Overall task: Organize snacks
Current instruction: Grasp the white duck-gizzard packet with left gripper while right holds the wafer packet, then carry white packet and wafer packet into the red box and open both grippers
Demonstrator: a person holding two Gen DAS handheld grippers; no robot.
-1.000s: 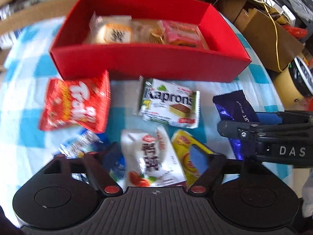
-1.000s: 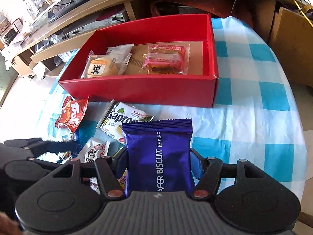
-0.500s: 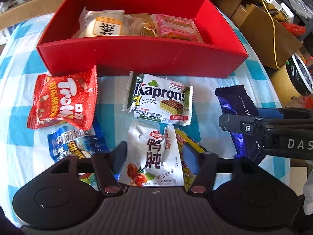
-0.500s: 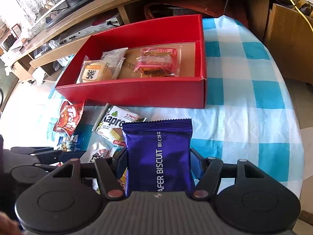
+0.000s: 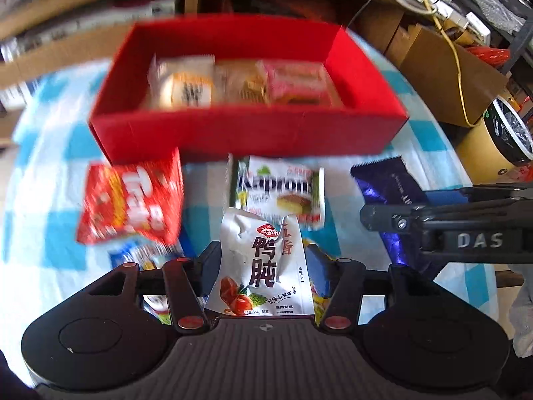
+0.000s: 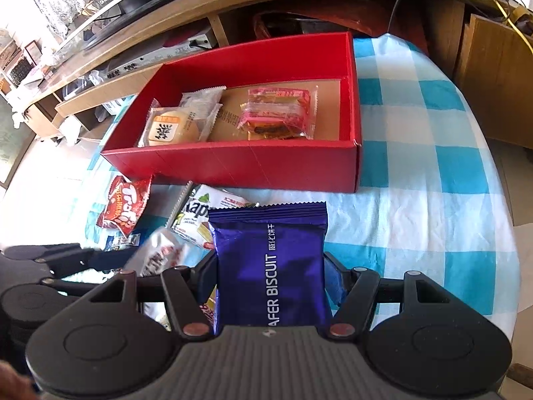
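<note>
My left gripper (image 5: 261, 263) is shut on a silver meat-snack packet (image 5: 263, 260) and holds it above the table, in front of the red box (image 5: 246, 136). My right gripper (image 6: 269, 266) is shut on a purple wafer biscuit packet (image 6: 269, 260), held short of the red box (image 6: 250, 163). The box holds a bun packet (image 6: 170, 130), a white packet and a pink cake packet (image 6: 276, 113). The right gripper and its purple packet show at the right of the left wrist view (image 5: 386, 183).
On the blue-checked cloth (image 6: 416, 200) lie a red Trolli bag (image 5: 130, 200), a Kaprons wafer pack (image 5: 279, 193), a blue packet (image 5: 143, 256) and a yellow packet partly hidden under my left gripper. Cardboard boxes (image 5: 449, 76) and a bin stand beyond the table's right edge.
My left gripper has closed on the silver packet and lifted it off the table, moving toward the box. My right gripper keeps the purple packet and has drifted slightly.
</note>
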